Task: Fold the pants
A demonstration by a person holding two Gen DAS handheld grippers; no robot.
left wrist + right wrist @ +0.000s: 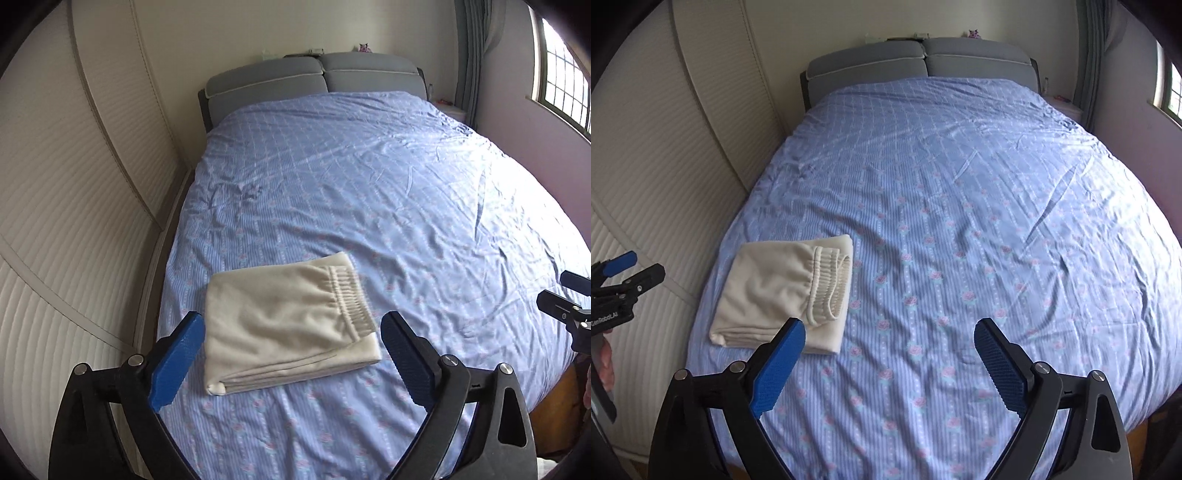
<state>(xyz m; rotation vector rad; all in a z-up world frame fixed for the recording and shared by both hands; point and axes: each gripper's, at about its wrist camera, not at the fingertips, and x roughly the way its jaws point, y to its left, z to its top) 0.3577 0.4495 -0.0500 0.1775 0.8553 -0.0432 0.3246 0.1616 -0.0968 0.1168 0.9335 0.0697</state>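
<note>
Cream pants (284, 321) lie folded into a compact rectangle on the blue floral bedspread (351, 192), near the bed's front left; the elastic waistband faces right. My left gripper (291, 325) is open and empty, held above the bed with the pants between its blue pads. In the right wrist view the pants (783, 295) lie to the left. My right gripper (890, 332) is open and empty over bare bedspread (942, 192) to the right of the pants; its left pad overlaps their near corner in the view.
A grey padded headboard (314, 74) stands at the far end. White ribbed wardrobe doors (74, 184) run close along the bed's left side. A window (561, 81) and curtain are at the right. The other gripper shows at the edge of each view (624, 284).
</note>
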